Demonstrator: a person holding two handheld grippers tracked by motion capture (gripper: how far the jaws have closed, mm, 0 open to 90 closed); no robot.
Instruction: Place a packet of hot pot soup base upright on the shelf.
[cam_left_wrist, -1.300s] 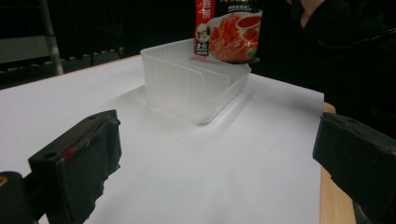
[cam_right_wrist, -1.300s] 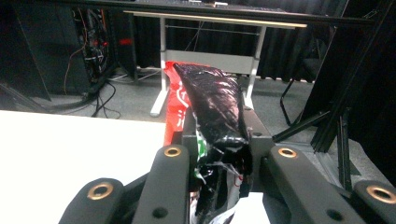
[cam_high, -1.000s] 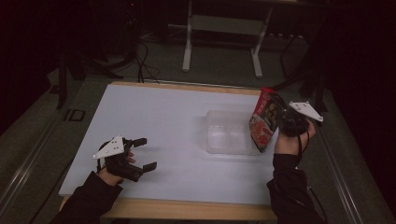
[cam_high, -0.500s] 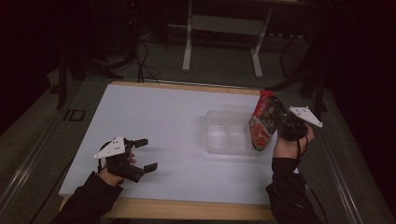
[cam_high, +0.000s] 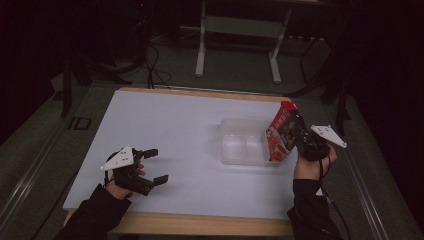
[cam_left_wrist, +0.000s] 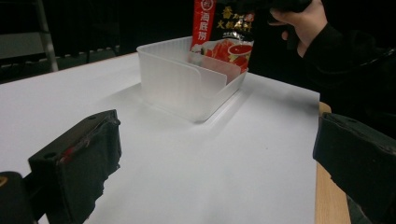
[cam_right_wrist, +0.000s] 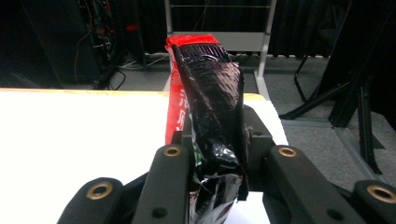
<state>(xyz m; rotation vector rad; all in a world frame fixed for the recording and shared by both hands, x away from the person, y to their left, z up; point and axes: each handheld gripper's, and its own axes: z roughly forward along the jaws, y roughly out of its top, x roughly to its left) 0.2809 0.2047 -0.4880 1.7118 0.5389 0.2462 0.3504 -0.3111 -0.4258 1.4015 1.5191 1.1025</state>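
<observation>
Overhead, the right tongs (cam_high: 299, 136) are gripping a red-and-black sauce packet (cam_high: 280, 136) over the right end of a clear bin (cam_high: 245, 142) on the white counter (cam_high: 175, 130). The left tongs (cam_high: 152, 166) are sitting wide open near the counter's front left corner. Through the left gripper view, the packet (cam_left_wrist: 223, 32) is hanging into the bin (cam_left_wrist: 187, 81). Through the right gripper view, the jaws are pinching the packet (cam_right_wrist: 208, 112).

From my seat the white table (cam_high: 170, 130) lies bare from its left edge across to the middle, so my left gripper (cam_high: 150, 167), jaws apart near the front-left corner, has open passage there. Toward the right edge 1 clear container (cam_high: 245, 142) blocks the way, and the red-and-black packet (cam_high: 281, 135) pinched in my right gripper (cam_high: 300, 137) stands over its right end.
</observation>
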